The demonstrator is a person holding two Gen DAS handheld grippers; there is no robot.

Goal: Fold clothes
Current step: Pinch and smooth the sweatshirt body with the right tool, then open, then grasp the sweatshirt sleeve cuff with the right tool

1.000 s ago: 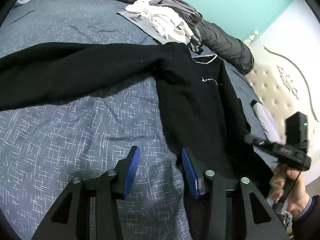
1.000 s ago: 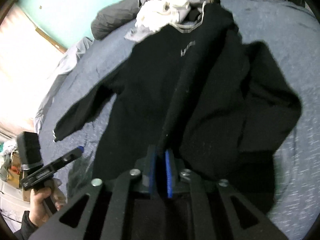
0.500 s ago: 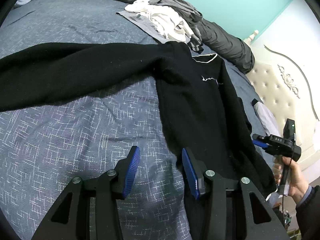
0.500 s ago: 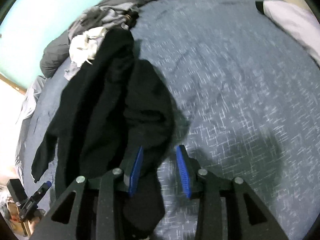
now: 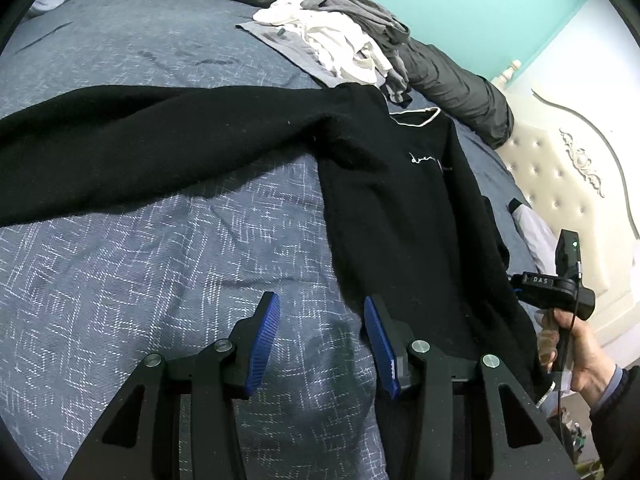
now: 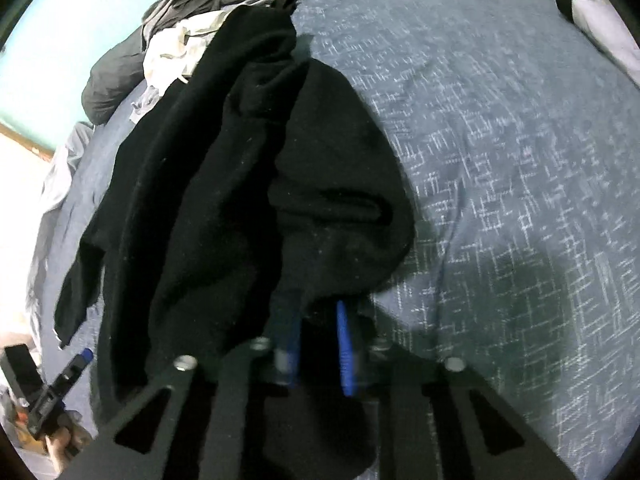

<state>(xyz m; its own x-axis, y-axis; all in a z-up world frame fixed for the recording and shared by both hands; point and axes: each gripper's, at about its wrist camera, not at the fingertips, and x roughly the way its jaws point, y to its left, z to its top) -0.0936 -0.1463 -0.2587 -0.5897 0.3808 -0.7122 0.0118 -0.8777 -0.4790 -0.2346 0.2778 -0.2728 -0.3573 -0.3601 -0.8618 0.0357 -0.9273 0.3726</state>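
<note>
A black sweater (image 5: 404, 216) lies spread on a bed covered with a blue-grey patterned quilt (image 5: 160, 280), one long sleeve stretched out toward nine o'clock in the left wrist view, its collar toward twelve o'clock and small white lettering across the chest. The left gripper (image 5: 320, 328) hangs over the quilt at six o'clock, its blue pads standing apart at about half width with nothing between them; the right-hand pad sits just beside the sweater's near edge.

At four o'clock in that view a hand (image 5: 576, 352) holds the right gripper (image 6: 316, 344) by its handle, at the sweater's far side. Seen from the right wrist camera, bunched black fabric of the sweater's other sleeve and side drapes down over the blurred blue pads, whose jaws have just been closing. A fold of the cloth lies between them; whether the pads already pinch it, the blurred picture does not settle.

Beyond the sweater's collar, at twelve to one o'clock in the left view, a heap of white and grey clothes (image 5: 340, 40) rests on the quilt against a dark grey duvet (image 5: 452, 80). A cream tufted headboard (image 5: 560, 184) stands at three o'clock.
</note>
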